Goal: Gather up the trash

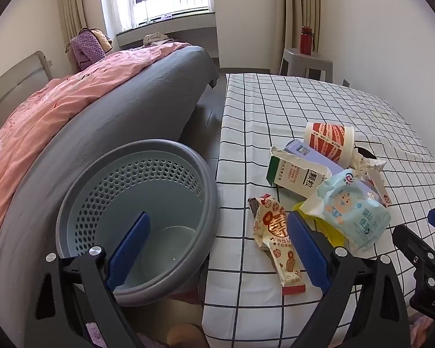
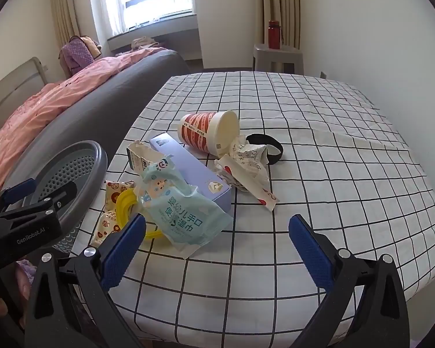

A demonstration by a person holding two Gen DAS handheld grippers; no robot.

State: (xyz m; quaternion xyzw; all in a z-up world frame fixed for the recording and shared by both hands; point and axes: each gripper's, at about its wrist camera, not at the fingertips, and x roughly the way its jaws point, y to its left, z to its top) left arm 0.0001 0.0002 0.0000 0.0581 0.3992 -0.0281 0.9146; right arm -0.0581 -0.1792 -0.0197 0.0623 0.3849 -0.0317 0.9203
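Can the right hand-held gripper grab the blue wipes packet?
Probably yes. The right hand-held gripper is open, and the wipes packet lies on top of the pile just ahead of its left finger, nothing covering it.

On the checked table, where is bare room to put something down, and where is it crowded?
Bare cloth lies right of the crumpled paper and black band, toward the wall, and beyond the cup. Crowded: the near-left corner beside the bin, around the wipes pack.

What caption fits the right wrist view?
Open right gripper faces a wet-wipes pack among trash on the checked table.
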